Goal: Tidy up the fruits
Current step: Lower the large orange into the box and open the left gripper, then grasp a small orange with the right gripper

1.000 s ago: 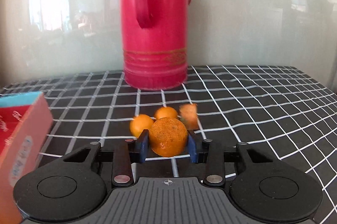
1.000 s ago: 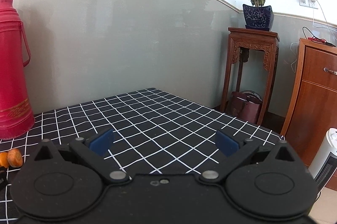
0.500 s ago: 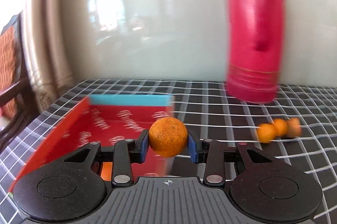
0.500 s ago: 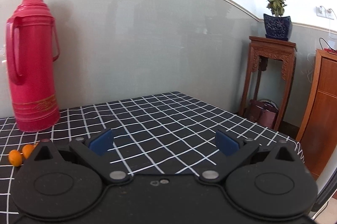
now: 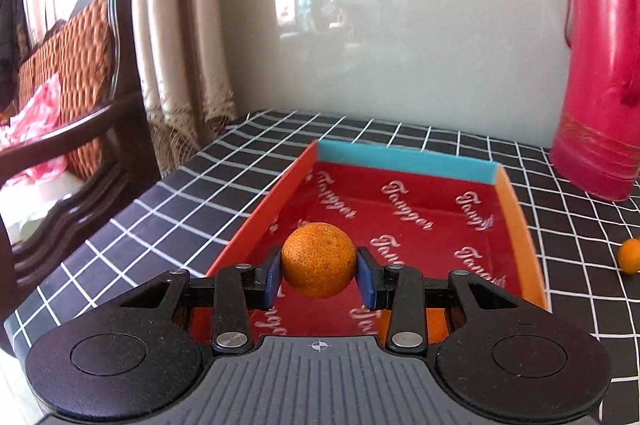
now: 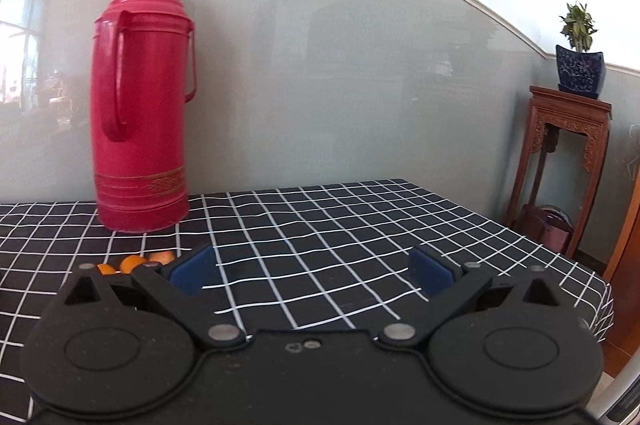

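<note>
1. The black surface with a white grid [image 5: 400, 133], which a second ago filled the left view, now lies mostly beyond the fingers.
2. A tall red plastic thermos [image 5: 596, 65] has slid from dead ahead to far right.
3. The shallow red cardboard box [image 5: 512, 193] has come beneath the left gripper [image 5: 319, 271].
4. The round orange tangerine [image 5: 319, 259], clamped between the fingers, hangs ready for release.
5. The right gripper [image 6: 310, 269] is spread, empty; loose small orange fruits [image 6: 132, 262] wait left of it.
</note>
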{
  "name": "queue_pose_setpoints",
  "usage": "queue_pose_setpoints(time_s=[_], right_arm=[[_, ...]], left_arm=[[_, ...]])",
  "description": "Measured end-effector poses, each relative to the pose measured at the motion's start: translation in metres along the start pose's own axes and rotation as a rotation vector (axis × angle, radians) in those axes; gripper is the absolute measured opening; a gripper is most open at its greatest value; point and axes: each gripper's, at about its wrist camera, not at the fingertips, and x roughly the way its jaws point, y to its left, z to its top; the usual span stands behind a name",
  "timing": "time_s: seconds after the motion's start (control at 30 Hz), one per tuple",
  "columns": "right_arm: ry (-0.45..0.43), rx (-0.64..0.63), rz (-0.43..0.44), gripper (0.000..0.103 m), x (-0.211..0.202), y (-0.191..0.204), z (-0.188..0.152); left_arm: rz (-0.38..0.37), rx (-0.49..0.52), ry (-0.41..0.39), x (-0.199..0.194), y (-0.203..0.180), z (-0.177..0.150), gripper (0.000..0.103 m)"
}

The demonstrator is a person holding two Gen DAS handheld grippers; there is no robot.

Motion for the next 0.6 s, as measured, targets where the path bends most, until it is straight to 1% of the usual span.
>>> queue_pose_setpoints(time_s=[0.1, 0.17, 0.2, 0.23, 0.27, 0.3, 0.37, 0.5, 0.6], right_arm=[[0.003, -0.01, 0.028, 0.097, -0.002, 0.009, 0.0], [0.0, -0.017, 0.046, 0.097, -0.003, 0.014, -0.001], [0.001, -0.021, 0.054, 0.097, -0.004, 0.017, -0.001], [0.001, -0.025, 0.063, 0.097, -0.005, 0.019, -0.002], [-0.001, -0.027, 0.071, 0.097, -0.005, 0.021, -0.002], [-0.002, -0.029, 0.079, 0.097, -0.006, 0.022, -0.002], [-0.001, -0.03, 0.094, 0.097, -0.007, 0.025, -0.002], [0.006, -0.037, 0.116, 0.097, -0.005, 0.03, -0.003], [0.013, -0.044, 0.126, 0.097, -0.004, 0.032, -0.004]], left_arm=[[-0.002, -0.009, 0.013, 0.0, 0.006, -0.001, 0.039], [-0.004, -0.011, 0.007, -0.001, 0.008, -0.001, 0.039], [-0.009, -0.011, 0.004, -0.002, 0.009, -0.001, 0.042], [-0.016, -0.013, 0.003, -0.003, 0.01, -0.001, 0.056], [-0.016, -0.017, 0.0, -0.005, 0.011, -0.002, 0.063], [-0.035, -0.02, -0.002, -0.007, 0.011, -0.001, 0.066], [-0.028, -0.002, -0.028, -0.014, 0.01, -0.002, 0.07], [-0.03, -0.002, -0.072, -0.028, 0.013, 0.0, 0.083], [-0.028, -0.013, -0.106, -0.039, 0.02, 0.002, 0.087]])
